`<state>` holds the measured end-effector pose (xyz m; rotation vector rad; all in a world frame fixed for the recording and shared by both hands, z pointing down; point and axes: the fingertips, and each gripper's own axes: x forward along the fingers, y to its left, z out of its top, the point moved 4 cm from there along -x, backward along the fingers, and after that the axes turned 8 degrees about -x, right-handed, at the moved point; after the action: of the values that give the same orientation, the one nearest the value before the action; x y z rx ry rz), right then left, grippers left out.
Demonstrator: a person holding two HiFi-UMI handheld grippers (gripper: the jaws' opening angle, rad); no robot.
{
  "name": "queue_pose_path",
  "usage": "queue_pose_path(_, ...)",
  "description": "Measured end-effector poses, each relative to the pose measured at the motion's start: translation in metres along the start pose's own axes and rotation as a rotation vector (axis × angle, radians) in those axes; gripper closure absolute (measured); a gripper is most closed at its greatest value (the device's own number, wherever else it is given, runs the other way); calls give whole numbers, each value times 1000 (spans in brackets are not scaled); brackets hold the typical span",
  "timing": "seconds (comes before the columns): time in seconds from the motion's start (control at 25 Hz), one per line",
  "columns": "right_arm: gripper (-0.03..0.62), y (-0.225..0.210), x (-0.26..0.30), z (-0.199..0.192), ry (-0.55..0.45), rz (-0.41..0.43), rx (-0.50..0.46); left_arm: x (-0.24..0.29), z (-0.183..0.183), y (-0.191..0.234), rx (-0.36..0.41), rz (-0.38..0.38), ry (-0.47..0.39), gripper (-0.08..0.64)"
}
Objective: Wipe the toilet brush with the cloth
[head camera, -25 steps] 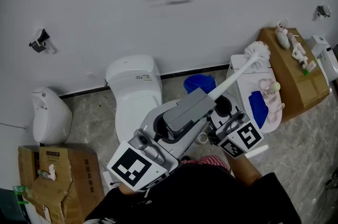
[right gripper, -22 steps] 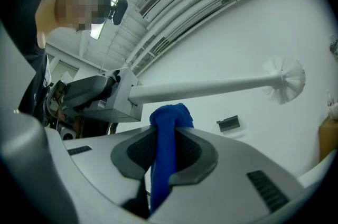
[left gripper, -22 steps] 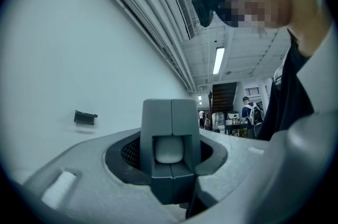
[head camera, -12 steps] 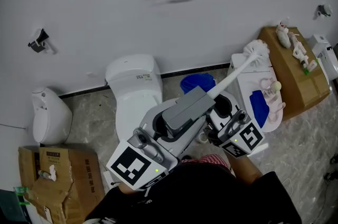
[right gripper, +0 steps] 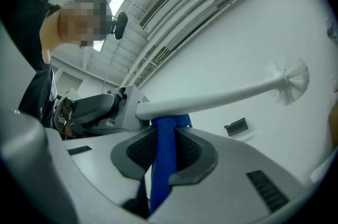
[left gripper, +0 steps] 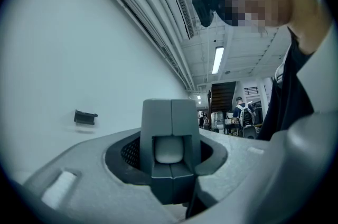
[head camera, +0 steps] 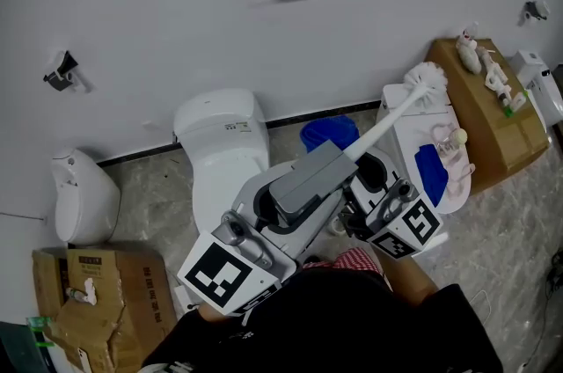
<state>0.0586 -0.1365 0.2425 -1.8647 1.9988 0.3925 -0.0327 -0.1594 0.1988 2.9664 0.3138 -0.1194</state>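
The white toilet brush [head camera: 396, 118] slants up to the right, its bristle head [head camera: 427, 82] above the white table. My left gripper [head camera: 345, 160] is shut on the lower end of the brush handle [left gripper: 169, 149]. In the right gripper view the handle [right gripper: 222, 97] crosses the frame with the bristle head [right gripper: 293, 78] at the right. My right gripper [right gripper: 166, 136] is shut on a blue cloth [right gripper: 165, 165], whose upper end touches the underside of the handle close to the left gripper. In the head view the right gripper [head camera: 376, 185] sits just below the handle, with its cloth hidden.
A white toilet [head camera: 224, 147] stands against the wall, with a blue shape [head camera: 327, 134] beside it. A white table [head camera: 400, 142] holds another blue item [head camera: 431, 173]. A cardboard box [head camera: 488, 129] is at the right, more cardboard [head camera: 88, 301] at the lower left, and a wall urinal [head camera: 79, 195] at the left.
Almost nothing: both grippers and the brush keep their places, and the head view has shifted slightly.
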Motion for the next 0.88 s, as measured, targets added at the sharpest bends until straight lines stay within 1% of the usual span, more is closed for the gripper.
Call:
queue_pose_path(0.16, 526, -2, -6, -4, 25, -22, -17, 1, -1, -1, -8, -12, 10, 390)
queue_pose_path(0.32, 526, -3, -8, -5, 34, -32, -6, 1, -2, -1, -20, -15, 16, 390)
queue_pose_path(0.44, 526, -4, -8, -4, 36, -30, -8, 0, -3, -2, -25, -6, 27, 390)
queue_pose_path(0.6, 526, -6, -10, -5, 46, -32, -4, 0, -2, -2, -16, -10, 11, 390)
queue_pose_path(0.88, 526, -10, -10, -1, 62, -20, -10, 0, -1, -3, -25, 4, 14, 390)
